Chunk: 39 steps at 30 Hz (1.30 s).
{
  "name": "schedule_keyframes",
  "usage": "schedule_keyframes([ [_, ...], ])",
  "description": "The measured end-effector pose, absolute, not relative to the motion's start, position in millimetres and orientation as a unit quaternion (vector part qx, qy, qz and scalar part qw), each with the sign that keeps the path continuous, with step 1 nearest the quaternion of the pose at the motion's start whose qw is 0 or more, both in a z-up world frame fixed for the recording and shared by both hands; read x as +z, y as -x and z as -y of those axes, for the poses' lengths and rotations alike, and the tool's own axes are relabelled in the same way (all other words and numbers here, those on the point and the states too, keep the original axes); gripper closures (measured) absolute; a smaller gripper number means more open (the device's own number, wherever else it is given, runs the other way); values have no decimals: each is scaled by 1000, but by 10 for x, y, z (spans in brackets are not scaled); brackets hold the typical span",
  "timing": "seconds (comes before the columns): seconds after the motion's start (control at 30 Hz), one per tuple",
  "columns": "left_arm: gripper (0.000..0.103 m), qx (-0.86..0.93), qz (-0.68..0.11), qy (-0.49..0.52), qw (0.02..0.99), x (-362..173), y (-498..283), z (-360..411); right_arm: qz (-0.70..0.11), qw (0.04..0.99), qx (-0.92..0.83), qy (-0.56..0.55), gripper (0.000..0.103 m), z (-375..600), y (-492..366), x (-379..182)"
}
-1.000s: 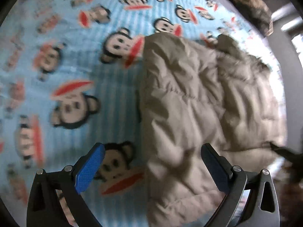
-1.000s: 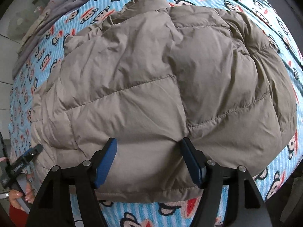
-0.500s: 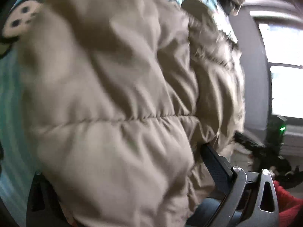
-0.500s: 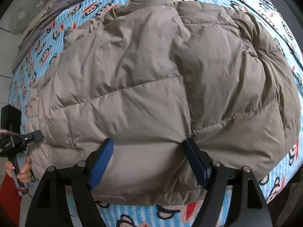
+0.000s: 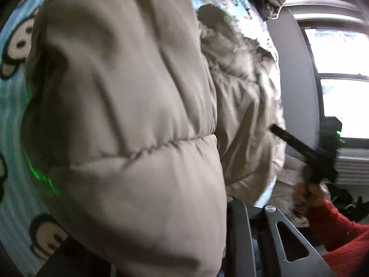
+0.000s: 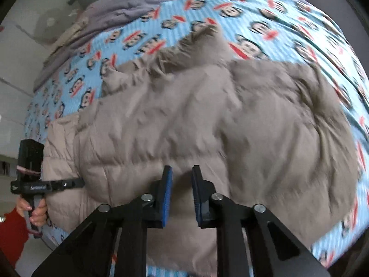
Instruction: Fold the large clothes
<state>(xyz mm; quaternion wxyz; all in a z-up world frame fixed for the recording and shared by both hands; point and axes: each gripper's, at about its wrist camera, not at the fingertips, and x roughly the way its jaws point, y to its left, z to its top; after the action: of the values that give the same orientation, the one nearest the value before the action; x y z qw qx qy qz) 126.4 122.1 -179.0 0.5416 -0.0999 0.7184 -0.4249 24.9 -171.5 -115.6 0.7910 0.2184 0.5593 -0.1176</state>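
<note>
My left hand-held gripper (image 5: 221,242) buried under puffy beige jacket (image 5: 129,120), fingertips hidden, monkey-print sheet (image 5: 13,106) at left, right hand-held gripper (image 5: 306,154) at the jacket's far edge, window (image 5: 341,80) behind.

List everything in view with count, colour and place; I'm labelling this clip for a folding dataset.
puffer jacket: one, beige, spread across the bed sheet
bed sheet: one, light blue with monkey print, under the jacket
blanket: one, grey-purple, at the sheet's far edge
window: one, bright, right side of the left wrist view
left gripper: one, black, at the jacket's left edge
right gripper: one, black with blue pads, nearly closed at the jacket's near edge
sleeves: red, on the person's arms
</note>
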Motion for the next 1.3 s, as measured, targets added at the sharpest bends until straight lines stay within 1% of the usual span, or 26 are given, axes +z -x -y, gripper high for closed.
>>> schedule_keyframes([
  [0.13, 76, -445, -697, 127, 547, -1221, -1198, -1109, -568, 783, -94, -237, 88, 1771, -465, -1473],
  [0.2, 76, -466, -682, 133, 548, -909, -1105, -931, -571, 775, -86, -258, 88, 1826, -517, -1602],
  [0.33, 76, -498, -659, 105, 553, -374, -838, -391, -566, 757, -69, -319, 89, 1975, -491, -1770],
  [0.43, 76, -502, -653, 70, 563, -144, -596, 89, -559, 742, -55, -367, 92, 2096, -465, -1880],
  [0.57, 76, -482, -648, 9, 590, 0, -301, 471, -549, 718, -37, -426, 97, 2261, -433, -2021],
  [0.67, 76, -457, -646, -29, 610, 22, -147, 689, -545, 697, -20, -465, 98, 2335, -420, -2103],
  [0.73, 76, -449, -646, -36, 616, 30, -104, 924, -553, 678, -10, -484, 97, 2408, -423, -2106],
  [0.83, 76, -434, -650, -50, 622, 18, -4, 1126, -546, 670, -1, -504, 97, 2624, -298, -1934],
  [0.87, 76, -430, -652, -54, 622, -36, 28, 1178, -534, 676, 0, -507, 93, 2722, -213, -1842],
  [0.93, 74, -425, -653, -68, 623, -172, 64, 1459, -513, 694, -17, -505, 93, 2977, 59, -1641],
  [0.97, 70, -427, -652, -74, 622, -224, 119, 1558, -505, 699, -32, -505, 93, 3113, 224, -1562],
  [1.0, 57, -432, -651, -76, 620, -293, 176, 1680, -499, 702, -44, -506, 93, 3218, 363, -1517],
  [1.03, 48, -441, -651, -69, 614, -362, 229, 1798, -493, 704, -60, -507, 92, 3331, 537, -1466],
  [1.07, 34, -452, -652, -58, 607, -431, 265, 1890, -490, 706, -76, -506, 92, 3421, 707, -1421],
  [1.1, 30, -460, -653, -46, 600, -517, 297, 1992, -488, 707, -87, -505, 92, 3483, 835, -1389],
  [1.13, 30, -468, -656, -41, 590, -623, 324, 2113, -488, 707, -99, -502, 91, 3539, 970, -1355],
  [1.17, 30, -476, -660, -42, 580, -721, 344, 2221, -490, 708, -117, -495, 82, 3581, 1140, -1319],
  [1.2, 28, -481, -664, -42, 571, -818, 356, 2317, -491, 709, -127, -490, 73, 3619, 1266, -1299],
  [1.23, 24, -486, -667, -41, 563, -896, 353, 2392, -489, 711, -140, -486, 48, 3630, 1393, -1264],
  [1.27, 18, -493, -670, -36, 554, -976, 341, 2477, -484, 716, -153, -479, 34, 3625, 1543, -1209],
  [1.3, 17, -495, -670, -36, 552, -1005, 334, 2534, -480, 720, -159, -475, 34, 3624, 1658, -1160],
])
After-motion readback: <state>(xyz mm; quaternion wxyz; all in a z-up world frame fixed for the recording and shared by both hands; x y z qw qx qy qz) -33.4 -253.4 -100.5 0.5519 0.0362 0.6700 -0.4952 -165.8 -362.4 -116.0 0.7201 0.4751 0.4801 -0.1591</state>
